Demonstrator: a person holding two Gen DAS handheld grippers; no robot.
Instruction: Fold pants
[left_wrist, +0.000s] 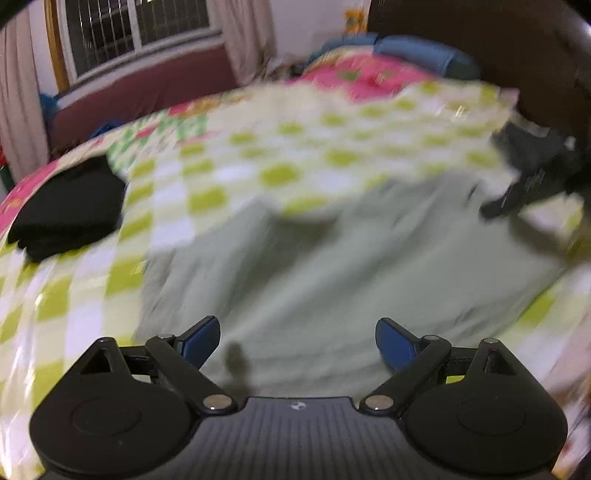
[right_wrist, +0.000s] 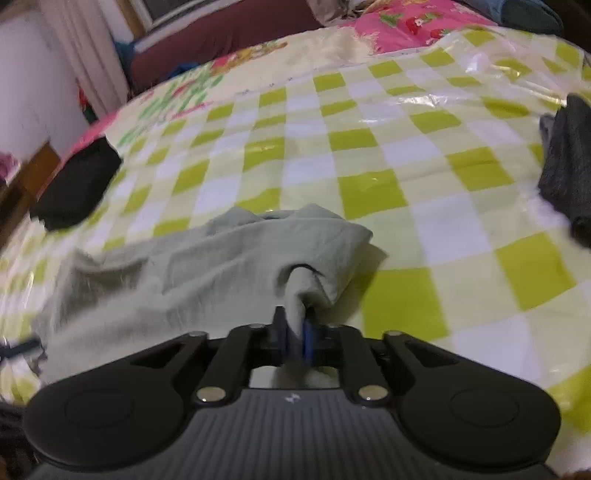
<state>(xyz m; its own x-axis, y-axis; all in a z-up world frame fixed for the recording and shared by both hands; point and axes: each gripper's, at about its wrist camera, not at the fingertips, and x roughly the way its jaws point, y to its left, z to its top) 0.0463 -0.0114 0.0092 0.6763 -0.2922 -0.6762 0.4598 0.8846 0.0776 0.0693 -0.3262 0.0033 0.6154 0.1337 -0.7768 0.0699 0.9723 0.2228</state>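
Pale green pants (left_wrist: 332, 258) lie spread on a bed covered by a green-and-white checked sheet (left_wrist: 207, 173). My left gripper (left_wrist: 299, 343) hovers over them, open, with nothing between its blue pads (left_wrist: 201, 341). At the right edge of the left wrist view, the blurred dark body of the right gripper (left_wrist: 535, 170) shows by the pants' far edge. In the right wrist view the right gripper (right_wrist: 294, 332) is shut on a bunched fold of the pants (right_wrist: 221, 273), and cloth rises from between its fingers.
A folded black garment (left_wrist: 70, 210) (right_wrist: 77, 184) lies at the bed's left side. A dark grey garment (right_wrist: 569, 173) lies at the right. Pink bedding (left_wrist: 362, 74) and a blue pillow (left_wrist: 421, 55) are at the far end, below a window (left_wrist: 136, 26).
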